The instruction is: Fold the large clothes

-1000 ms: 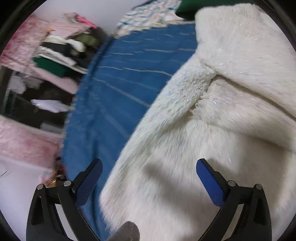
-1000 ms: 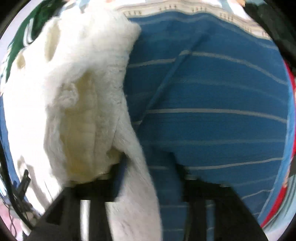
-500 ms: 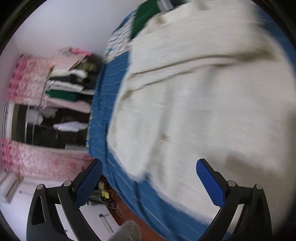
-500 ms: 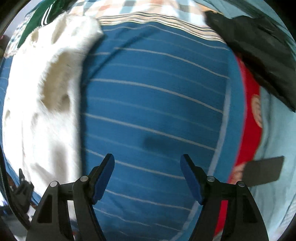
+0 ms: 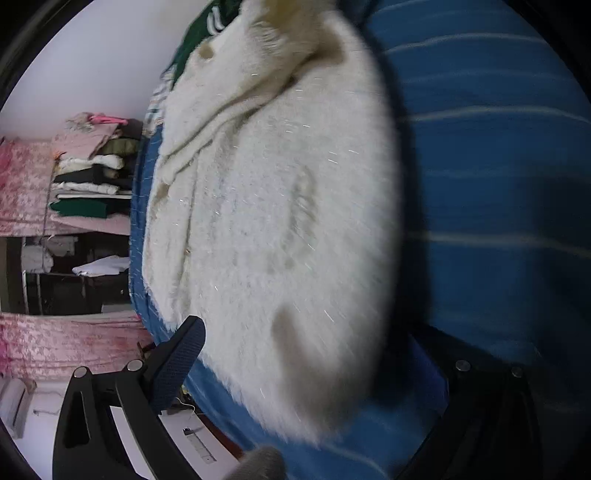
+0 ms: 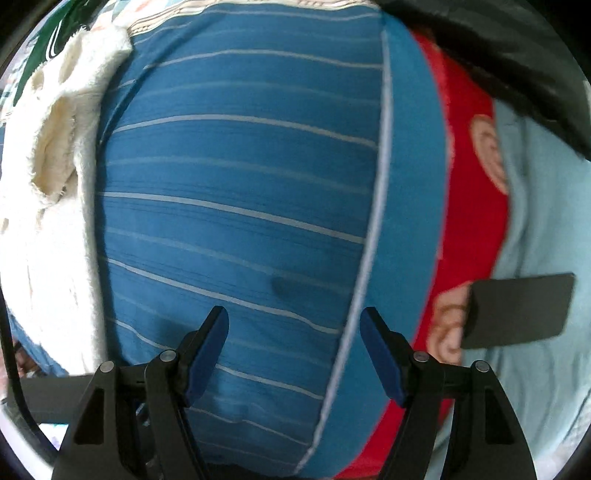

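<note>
A fluffy white coat (image 5: 273, 221) lies folded on the blue striped bedspread (image 5: 491, 206). My left gripper (image 5: 306, 354) is open and empty, hovering above the coat's near end; its right finger is dark and blurred. In the right wrist view the coat (image 6: 48, 177) lies at the left edge. My right gripper (image 6: 295, 347) is open and empty over the bare bedspread (image 6: 240, 206), to the right of the coat.
Shelves with stacked folded clothes (image 5: 92, 173) and pink curtains (image 5: 55, 343) stand left of the bed. A red patterned cloth (image 6: 469, 192), a pale blue blanket (image 6: 539, 221), a dark garment (image 6: 498, 62) and a flat dark object (image 6: 517, 310) lie at the right. A green garment (image 5: 203, 33) lies beyond the coat.
My right gripper has let go of the coat, opened and swung right over the bare bedspread. My left gripper has pulled back and risen, so the whole coat shows.
</note>
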Demonstrator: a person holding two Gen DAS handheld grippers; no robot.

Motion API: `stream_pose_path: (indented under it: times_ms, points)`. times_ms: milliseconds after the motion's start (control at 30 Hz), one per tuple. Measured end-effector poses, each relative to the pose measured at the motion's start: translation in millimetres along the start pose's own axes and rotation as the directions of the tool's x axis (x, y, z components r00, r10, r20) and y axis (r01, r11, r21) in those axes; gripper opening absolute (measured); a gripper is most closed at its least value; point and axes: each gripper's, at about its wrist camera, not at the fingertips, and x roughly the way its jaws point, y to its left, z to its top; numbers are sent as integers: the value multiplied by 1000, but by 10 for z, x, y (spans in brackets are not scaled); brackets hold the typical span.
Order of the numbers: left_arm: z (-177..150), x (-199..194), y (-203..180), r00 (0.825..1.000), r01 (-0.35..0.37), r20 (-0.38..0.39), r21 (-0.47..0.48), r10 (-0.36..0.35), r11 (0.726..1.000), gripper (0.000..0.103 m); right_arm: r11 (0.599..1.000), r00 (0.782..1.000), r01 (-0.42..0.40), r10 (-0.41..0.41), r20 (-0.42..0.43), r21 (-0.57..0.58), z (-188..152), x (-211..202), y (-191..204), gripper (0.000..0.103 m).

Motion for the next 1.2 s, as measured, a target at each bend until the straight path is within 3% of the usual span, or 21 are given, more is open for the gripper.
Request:
stream_pose_path:
  times_ms: [33, 67, 100, 133, 167, 200, 267, 300, 400, 500, 533, 600, 633, 667, 700, 733, 800, 933, 1033, 1100, 1200]
  points:
    - [48, 44, 64, 1000, -15, 4, -24, 15, 1000, 103, 1000, 1000, -20, 20, -1, -5, 32, 15, 14, 75]
    - [105, 95, 177, 999, -32, 13, -56, 33, 998, 96, 998, 998, -57, 57, 0, -14, 88, 48, 31, 75]
    - [149, 128, 312, 999, -35, 24, -96, 37, 995, 74, 993, 993, -118, 118, 1, -26, 172, 77, 77, 75]
    - [167, 151, 411, 999, -13, 28, -131, 17, 991, 61, 984, 985, -175, 175, 0, -33, 243, 94, 128, 75]
    - [187, 168, 553, 999, 31, 38, -181, -24, 983, 36, 967, 967, -253, 253, 4, -43, 332, 120, 176, 75]
    - [199, 168, 660, 998, 53, 52, -213, -43, 976, 18, 942, 943, -332, 333, 3, -55, 430, 150, 233, 76]
    - [225, 143, 834, 996, 51, 80, -245, -32, 968, 15, 882, 884, -467, 468, 3, -67, 617, 188, 342, 85]
    - [234, 131, 909, 995, 58, 91, -251, -36, 966, 15, 822, 824, -565, 567, 13, -72, 763, 214, 426, 88]
    - [239, 111, 1038, 993, 78, 106, -252, -53, 964, 14, 689, 690, -720, 724, 29, -80, 1066, 268, 659, 89]
    - [240, 133, 1140, 990, 114, 114, -261, -87, 959, 14, 585, 584, -808, 811, 30, -78, 1262, 342, 871, 91]
    - [241, 132, 1146, 988, 126, 116, -265, -99, 956, 14, 572, 571, -817, 820, 29, -72, 1311, 354, 932, 91]
    - [246, 180, 1199, 984, 163, 117, -275, -136, 948, 14, 577, 577, -815, 817, 14, -48, 1413, 362, 1212, 91]
    - [255, 189, 1225, 981, 180, 118, -278, -153, 943, 14, 593, 593, -805, 805, 19, -28, 1461, 386, 1258, 89]
    - [257, 206, 1265, 979, 195, 121, -280, -167, 940, 14, 613, 613, -790, 790, 19, -1, 1506, 426, 1309, 81]
    - [256, 215, 1317, 975, 215, 123, -285, -186, 934, 14, 626, 626, -780, 779, 24, 22, 1504, 439, 1373, 45]
    - [262, 232, 1403, 968, 243, 128, -294, -214, 924, 14, 657, 659, -752, 752, 29, 49, 1533, 429, 1423, 35]
    - [241, 236, 1605, 956, 291, 139, -312, -260, 904, 14, 689, 692, -722, 720, 50, 59, 1522, 275, 1513, 27]
    - [176, 320, 2197, 931, 363, 166, -361, -324, 859, 15, 754, 750, -657, 655, 95, -15, 1379, -430, 1839, 24]
    - [126, 528, 2767, 909, 416, 166, -427, -382, 803, 16, 804, 797, -585, 594, 111, -101, 1314, -1099, 2247, 24]
    - [89, 746, 3156, 898, 433, 160, -484, -410, 760, 18, 830, 825, -539, 555, 109, -147, 1357, -1374, 2631, 24]
    - [-8, 1101, 3581, 893, 431, 155, -562, -422, 706, 18, 855, 861, -475, 501, 89, -209, 1310, -1649, 3555, 24]
